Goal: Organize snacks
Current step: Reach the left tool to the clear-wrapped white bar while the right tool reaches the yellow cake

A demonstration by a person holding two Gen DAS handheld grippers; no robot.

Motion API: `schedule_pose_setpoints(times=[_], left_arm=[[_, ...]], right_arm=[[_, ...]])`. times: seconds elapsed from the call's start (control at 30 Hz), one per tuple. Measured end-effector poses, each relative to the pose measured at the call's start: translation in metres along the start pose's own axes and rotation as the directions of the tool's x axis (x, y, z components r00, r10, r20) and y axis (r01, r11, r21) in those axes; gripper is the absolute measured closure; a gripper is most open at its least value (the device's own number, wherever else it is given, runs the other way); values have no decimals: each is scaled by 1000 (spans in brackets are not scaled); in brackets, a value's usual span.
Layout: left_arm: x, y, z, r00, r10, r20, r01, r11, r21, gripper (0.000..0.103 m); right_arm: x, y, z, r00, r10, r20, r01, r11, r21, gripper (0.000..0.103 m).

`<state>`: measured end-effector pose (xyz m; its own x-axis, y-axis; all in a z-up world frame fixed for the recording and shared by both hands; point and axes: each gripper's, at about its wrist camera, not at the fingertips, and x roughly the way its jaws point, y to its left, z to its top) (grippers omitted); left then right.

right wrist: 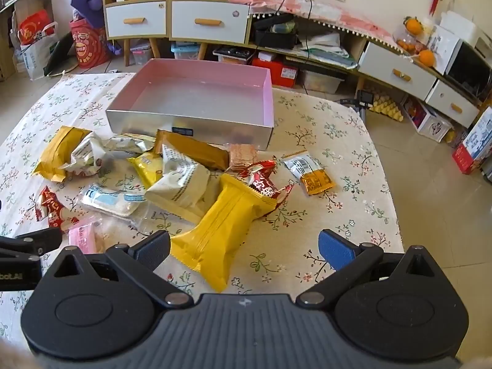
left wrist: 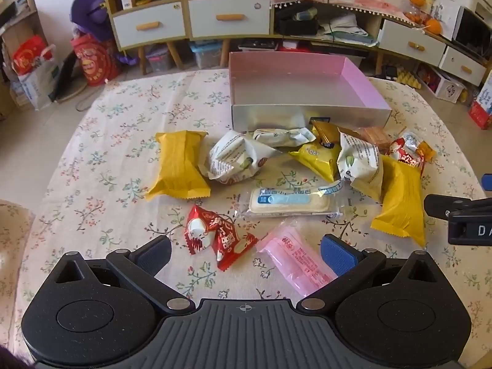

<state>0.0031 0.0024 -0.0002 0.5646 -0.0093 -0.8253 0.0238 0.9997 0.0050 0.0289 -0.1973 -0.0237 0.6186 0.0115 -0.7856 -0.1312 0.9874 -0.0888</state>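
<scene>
Both grippers, left [left wrist: 245, 253] & right [right wrist: 244, 247], wide open, holding nothing. Risk: crinkly yellow pack [right wrist: 223, 229] slips or drags the red wrapper [right wrist: 264, 181] lying on its end, missing pink box [right wrist: 268, 98].

Bright daylight, soft shadows (strong fisheye bending at edges).

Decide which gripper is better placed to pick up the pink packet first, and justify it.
Left. The pink packet lies between the open left gripper fingers; the right gripper, also open, faces a yellow packet instead.

Left gripper [left wrist: 246, 253] jaws wide apart; right gripper [right wrist: 244, 247] likewise.
</scene>
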Motion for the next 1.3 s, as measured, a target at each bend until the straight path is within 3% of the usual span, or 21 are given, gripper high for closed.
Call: schedule_pose_setpoints(times=[0.3, 0.4, 0.5, 0.6, 0.7, 0.9, 1.07, 1.3], left_arm=[[26, 11, 17, 990, -98, -97, 104, 993, 55, 2], [32, 8, 21, 990, -110, -90, 121, 984, 134, 5], [39, 0, 24, 991, -85, -102, 109, 960, 259, 10], [45, -13, 27, 987, -154, -50, 162, 927, 339, 18], [51, -24, 25, 976, -212, -53, 216, 896, 389, 30], [72, -30, 26, 969, -218, -116, 247, 855, 456, 50], [80, -36, 26, 971, -213, -110, 239, 825, 513, 50], [86, -43, 23, 976, -211, -56, 207, 808, 551, 48]], right_arm=[[21, -18, 12, 992, 109, -66, -104, 992, 72, 4], [29, -23, 13, 982, 161, -98, -149, 982, 114, 6], [36, -26, 14, 972, 200, -121, -181, 971, 156, 9], [43, -28, 15, 965, 221, -138, -192, 962, 194, 12], [50, -29, 16, 958, 237, -159, -198, 953, 229, 17], [57, -26, 17, 951, 253, -180, -202, 943, 263, 20], [63, -23, 18, 946, 263, -190, -203, 937, 283, 23], [73, -12, 14, 940, 246, -238, -177, 945, 276, 31]])
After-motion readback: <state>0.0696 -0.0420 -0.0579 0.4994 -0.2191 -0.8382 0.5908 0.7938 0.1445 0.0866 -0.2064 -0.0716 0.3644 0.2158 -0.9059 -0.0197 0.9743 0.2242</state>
